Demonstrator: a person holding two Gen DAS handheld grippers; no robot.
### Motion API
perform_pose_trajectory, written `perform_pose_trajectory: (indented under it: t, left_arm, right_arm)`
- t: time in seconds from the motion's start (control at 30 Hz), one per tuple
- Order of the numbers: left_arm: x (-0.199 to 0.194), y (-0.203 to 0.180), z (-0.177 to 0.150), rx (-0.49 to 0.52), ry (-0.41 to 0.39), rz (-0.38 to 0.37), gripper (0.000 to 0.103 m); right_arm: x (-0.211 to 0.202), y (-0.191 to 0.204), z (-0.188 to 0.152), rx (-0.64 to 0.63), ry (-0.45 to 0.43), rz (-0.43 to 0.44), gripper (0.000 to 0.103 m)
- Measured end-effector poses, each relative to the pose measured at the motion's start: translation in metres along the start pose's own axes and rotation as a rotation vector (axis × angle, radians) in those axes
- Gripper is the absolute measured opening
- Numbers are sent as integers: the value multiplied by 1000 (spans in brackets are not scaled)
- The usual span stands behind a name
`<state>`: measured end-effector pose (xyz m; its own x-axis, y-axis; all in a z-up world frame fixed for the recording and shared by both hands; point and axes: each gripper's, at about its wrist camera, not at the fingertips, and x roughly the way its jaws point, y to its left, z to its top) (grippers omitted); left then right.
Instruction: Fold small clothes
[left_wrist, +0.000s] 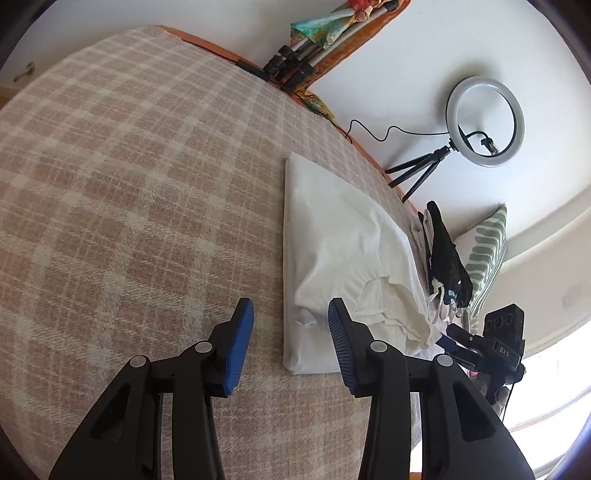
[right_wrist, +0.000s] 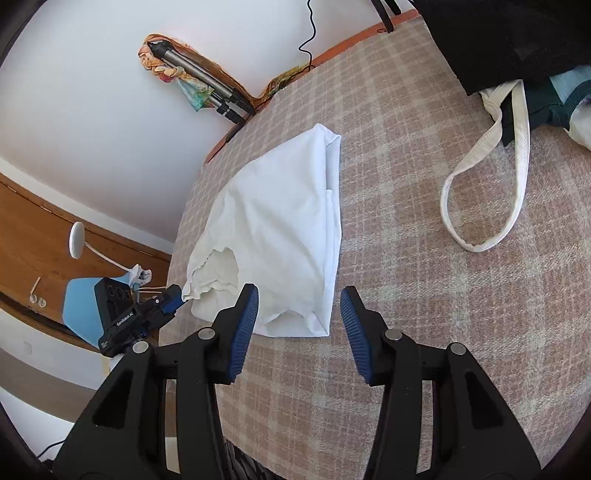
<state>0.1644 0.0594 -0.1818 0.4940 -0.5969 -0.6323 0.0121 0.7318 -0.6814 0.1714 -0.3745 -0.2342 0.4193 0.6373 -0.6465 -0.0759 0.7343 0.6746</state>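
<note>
A white folded garment lies flat on the pink plaid blanket. My left gripper hovers over the garment's near left edge with its blue pads apart and nothing pressed between them. In the right wrist view the same garment shows a ruffled open hem at its left side. My right gripper stands open over the garment's near corner, its pads clear of the cloth. Each gripper shows in the other's view: the right one past the garment's far side, the left one by the ruffled hem.
A pile of black and white clothes and a green patterned pillow lie beyond the garment. A white strap loop trails from a dark heap. A ring light and a folded tripod stand off the bed.
</note>
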Motion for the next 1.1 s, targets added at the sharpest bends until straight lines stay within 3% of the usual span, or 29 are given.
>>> perform_pose_trajectory:
  t: [0.1,0.2,0.23,0.27,0.37,0.43,0.73,0.9,1.03,1.1]
  left_arm:
    - [3,4,-1,-50,8,-26,37]
    - [4,0,-2,-39,17,-47,21]
    - [4,-2,-2,-32,15,-44,12]
    - [4,-4,1,-24,15,-39,7]
    - [1,-9,2,-7,-1,-39,5]
    - [-2,-13,3,10,-9,-43,4]
    - [-22,-19,1,-7,-17,-106,4]
    - [-14,-14,-17,56,27,-31,4]
    - [-9,-2,-25,26,38,-25,4]
    - [-9,-5,-27,56,49,-14,4]
  right_arm:
    - [10,-7,-1,46,20,20,49]
    - [15,-7,-3,62,31,48,49]
    - [16,-6,-4,61,31,52,47]
    - [18,-4,-4,58,36,59,40]
    - [22,6,-4,27,43,43,16]
    - [21,11,-4,9,35,36,12]
    - [-14,14,-4,53,-30,155,9]
    - [-2,5,-19,26,17,89,9]
    - [9,-4,-24,48,43,57,8]
    - [14,-3,-27,27,76,27,9]
